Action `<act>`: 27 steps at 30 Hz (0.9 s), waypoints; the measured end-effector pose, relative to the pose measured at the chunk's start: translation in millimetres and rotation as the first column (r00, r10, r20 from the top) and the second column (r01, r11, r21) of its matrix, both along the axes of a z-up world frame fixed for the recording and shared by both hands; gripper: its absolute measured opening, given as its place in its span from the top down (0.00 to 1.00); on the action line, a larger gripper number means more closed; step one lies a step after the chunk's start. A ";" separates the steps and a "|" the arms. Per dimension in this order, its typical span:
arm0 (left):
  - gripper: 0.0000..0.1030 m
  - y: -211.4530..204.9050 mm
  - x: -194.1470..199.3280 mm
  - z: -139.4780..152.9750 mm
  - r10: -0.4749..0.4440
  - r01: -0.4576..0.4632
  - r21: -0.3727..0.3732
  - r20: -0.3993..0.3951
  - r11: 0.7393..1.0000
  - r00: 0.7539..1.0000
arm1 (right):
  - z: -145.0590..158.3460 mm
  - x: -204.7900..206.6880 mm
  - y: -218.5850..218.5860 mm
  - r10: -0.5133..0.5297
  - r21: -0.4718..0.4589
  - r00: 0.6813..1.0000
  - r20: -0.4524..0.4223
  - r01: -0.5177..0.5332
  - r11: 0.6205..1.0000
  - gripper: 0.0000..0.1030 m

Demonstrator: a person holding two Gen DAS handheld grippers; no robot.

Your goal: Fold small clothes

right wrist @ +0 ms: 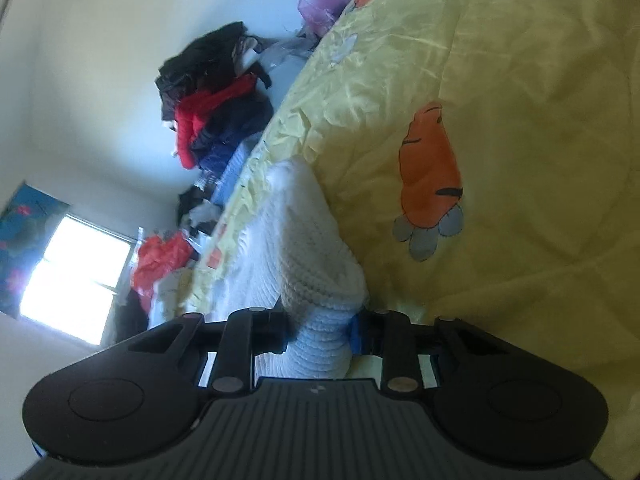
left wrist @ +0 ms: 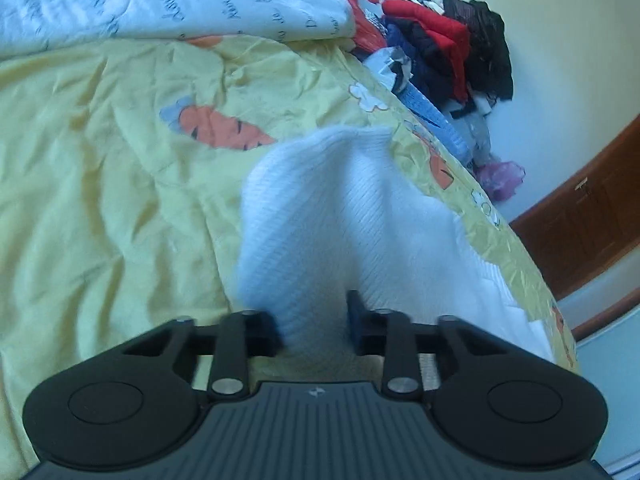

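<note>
1. A bed carries it all, spread with a creased yellow sheet [left wrist: 100,152] printed with orange carrots.
2. A white knitted garment [left wrist: 320,208] lies on the sheet near the bed's edge, bunched and ridged.
3. Beyond the garment, at the far end, a white quilt with script lettering [left wrist: 168,4] sits rumpled on the sheet.

Cluttered bedroom around a yellow bedsheet [left wrist: 100,152] printed with orange carrots.

Ahead and to the left, a rumpled white quilt [left wrist: 168,4] with script lettering. Ahead and to the right, past the bed's edge, a heap of red, black and navy clothes [left wrist: 444,40] against a pale wall [left wrist: 560,40], a brown wooden door [left wrist: 592,216] nearby. Bright window [right wrist: 72,276] beyond.
</note>
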State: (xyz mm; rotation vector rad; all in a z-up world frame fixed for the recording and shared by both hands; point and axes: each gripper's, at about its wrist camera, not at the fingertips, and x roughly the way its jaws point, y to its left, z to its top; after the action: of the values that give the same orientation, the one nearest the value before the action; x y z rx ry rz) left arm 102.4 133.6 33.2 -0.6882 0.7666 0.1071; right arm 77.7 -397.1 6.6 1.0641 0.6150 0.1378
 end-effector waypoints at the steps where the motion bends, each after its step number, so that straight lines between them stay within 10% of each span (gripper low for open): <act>1: 0.82 1.3 -2.8 5.6 -0.014 0.014 0.009 0.007 1.000 1.000 | 3.4 -3.1 0.5 0.003 -0.013 1.000 0.014 -0.003 1.000 0.74; 8: 0.86 2.9 -73.6 55.0 -0.204 0.197 0.070 0.111 0.978 0.973 | 43.4 -69.2 -19.7 0.093 -0.015 0.985 0.143 -0.092 0.996 0.76; 13: 0.84 7.7 -139.7 22.7 -0.288 0.288 0.045 0.007 0.957 0.957 | 27.1 -136.3 -46.6 0.115 -0.008 0.992 0.059 -0.115 0.993 0.74; 19: 0.56 41.5 -162.7 20.7 -0.318 0.318 0.008 0.029 0.948 0.948 | 17.8 -161.7 -65.1 0.029 -0.084 0.999 -0.041 -0.032 0.996 0.42; 24: 0.18 69.2 -166.6 76.5 -0.245 0.194 0.228 0.220 0.954 0.944 | 76.6 -131.1 -71.2 0.054 -0.312 0.992 0.115 -0.016 0.950 0.31; 27: 0.18 55.8 -133.4 89.9 -0.196 0.114 0.339 0.219 0.934 0.956 | 93.2 -86.6 -49.2 0.192 -0.458 0.973 0.126 -0.114 0.881 0.31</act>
State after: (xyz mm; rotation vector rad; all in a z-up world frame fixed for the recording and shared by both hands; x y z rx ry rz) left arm -31.0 189.5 123.1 -0.3174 0.5414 -0.0014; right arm -8.9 -446.2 99.8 0.5466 0.5435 0.2104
